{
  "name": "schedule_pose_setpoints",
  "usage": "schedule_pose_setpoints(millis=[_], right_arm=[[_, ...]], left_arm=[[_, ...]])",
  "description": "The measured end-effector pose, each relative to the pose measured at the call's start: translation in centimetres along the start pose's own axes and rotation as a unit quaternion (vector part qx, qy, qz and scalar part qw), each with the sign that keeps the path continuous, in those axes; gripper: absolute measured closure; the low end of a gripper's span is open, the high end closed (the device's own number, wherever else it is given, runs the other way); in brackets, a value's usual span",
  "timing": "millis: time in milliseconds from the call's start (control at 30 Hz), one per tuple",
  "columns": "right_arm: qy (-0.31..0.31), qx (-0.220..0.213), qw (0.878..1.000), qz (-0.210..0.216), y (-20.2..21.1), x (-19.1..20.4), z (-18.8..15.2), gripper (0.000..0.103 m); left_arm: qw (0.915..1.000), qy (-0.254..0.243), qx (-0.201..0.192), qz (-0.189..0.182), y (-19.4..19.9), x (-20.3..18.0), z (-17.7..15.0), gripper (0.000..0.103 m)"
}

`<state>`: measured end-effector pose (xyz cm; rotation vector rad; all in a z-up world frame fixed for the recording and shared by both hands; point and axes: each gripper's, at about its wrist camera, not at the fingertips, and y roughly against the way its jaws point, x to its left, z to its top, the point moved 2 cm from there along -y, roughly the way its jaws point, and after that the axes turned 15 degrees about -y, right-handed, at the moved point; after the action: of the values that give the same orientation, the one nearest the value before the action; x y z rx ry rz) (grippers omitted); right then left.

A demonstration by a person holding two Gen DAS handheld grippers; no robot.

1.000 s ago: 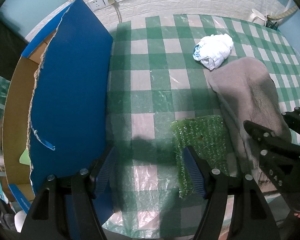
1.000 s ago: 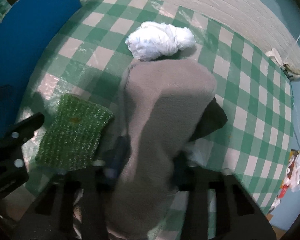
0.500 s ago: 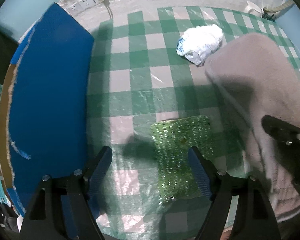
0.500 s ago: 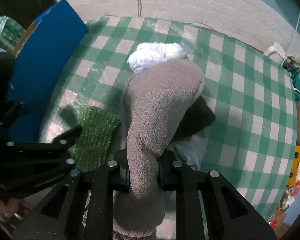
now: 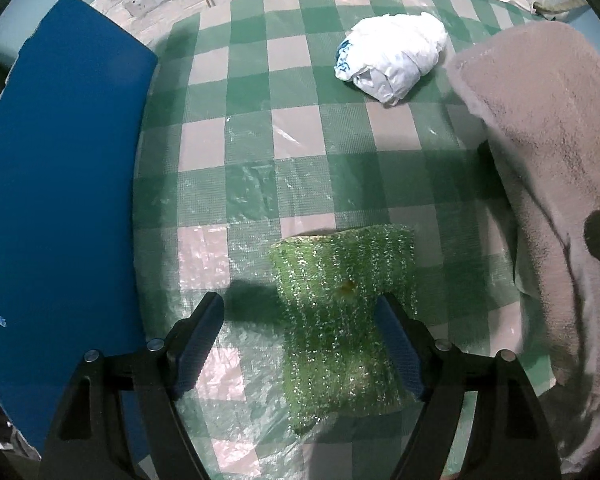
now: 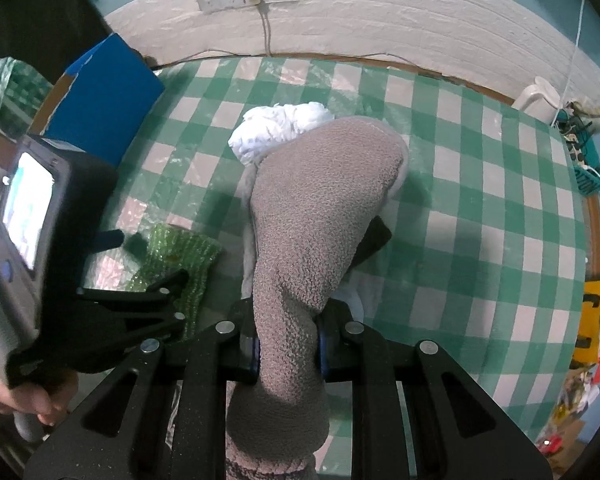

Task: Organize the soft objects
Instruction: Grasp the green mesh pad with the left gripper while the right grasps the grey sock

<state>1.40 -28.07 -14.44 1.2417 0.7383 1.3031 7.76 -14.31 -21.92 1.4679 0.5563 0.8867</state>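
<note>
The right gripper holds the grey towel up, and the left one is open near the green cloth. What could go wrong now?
The grey towel still hangs against the white bundle and may drag it along. The open left gripper has the green cloth off-centre, beside one finger, so closing might catch only its edge.

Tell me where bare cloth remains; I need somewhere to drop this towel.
Free: checks between the blue box flap, white bundle and green scrubber; also right of the grey towel. Crowded around the scrubber and left tool.

grey towel [image 6: 316, 216] – lower end cut off
</note>
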Motion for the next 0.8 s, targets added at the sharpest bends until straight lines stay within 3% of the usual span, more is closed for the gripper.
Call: schedule_pose_setpoints(millis=[200,467,567,800], right_arm=[[0.000,-0.003,1.000,0.006,0.4,-0.1,0.0,0.085],[-0.002,-0.005,1.000,0.010,0.9,-0.4,0.2,0.085],[-0.001,-0.005,1.000,0.012,1.0,-0.3,0.2,0.085],[0.002,-0.010,1.000,0.012,1.7,-0.1,0.2,0.085]], left_arm=[[0.9999,0.000,-0.010,-0.003,0.2,-0.6,-0.6,0.026],[0.9987,-0.029,-0.027,-0.033,0.6,-2.2,-1.3,0.079],[0.9983,-0.035,-0.029,-0.037,0.4,-2.7,-1.5,0.089],[0.9978,-0.034,-0.045,-0.036,0.7,-2.1,-1.8,0.092]])
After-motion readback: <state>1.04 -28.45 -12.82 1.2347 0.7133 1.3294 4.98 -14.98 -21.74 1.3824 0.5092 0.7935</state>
